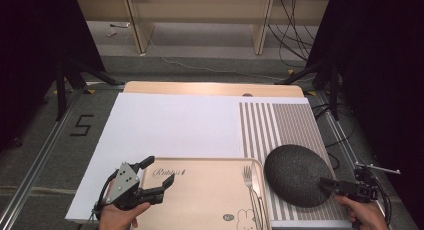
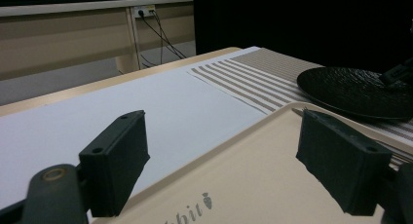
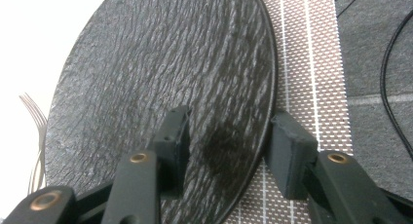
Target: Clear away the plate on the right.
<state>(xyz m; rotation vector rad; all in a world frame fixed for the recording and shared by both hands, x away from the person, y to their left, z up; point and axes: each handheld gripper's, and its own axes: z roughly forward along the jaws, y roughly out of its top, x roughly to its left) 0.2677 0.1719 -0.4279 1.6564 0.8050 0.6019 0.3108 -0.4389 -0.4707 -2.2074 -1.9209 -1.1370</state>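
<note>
At the lower right of the high view the plate [image 1: 296, 174] is straddled at its rim by the wide-open right gripper [image 1: 327, 184] but not yet clamped, while the left gripper [image 1: 159, 179], also wide, is poised empty over the tray [image 1: 210, 200], so nearly all is judged left.

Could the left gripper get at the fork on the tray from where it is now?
Probably yes. The left gripper is open over the tray, whose bare surface stretches between it and the fork by the right rim. The black plate, with the right gripper straddling its rim, sits just beyond.
</note>
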